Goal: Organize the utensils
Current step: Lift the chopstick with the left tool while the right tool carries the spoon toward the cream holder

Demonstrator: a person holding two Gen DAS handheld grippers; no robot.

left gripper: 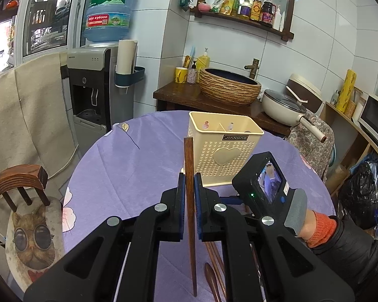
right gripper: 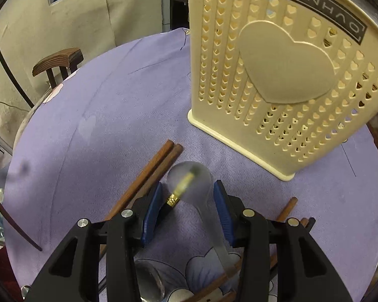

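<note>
Lying between right tongs [right gripper: 187, 201]: clear spoon [right gripper: 190, 178].

On my utensil holder [left gripper: 224, 151] a dark plate reads "JIANHAO"; from my right wrist camera the holder [right gripper: 284, 75] shows that plate upside down. The water jug [left gripper: 111, 10] carries a green label with "虎丘" and small "TIGER HILL", and a red band below it with "96000". The dispenser [left gripper: 88, 80] has a small brand mark top left, too small to read. The bottle labels on the shelf [left gripper: 242, 17] are unreadable.
</note>
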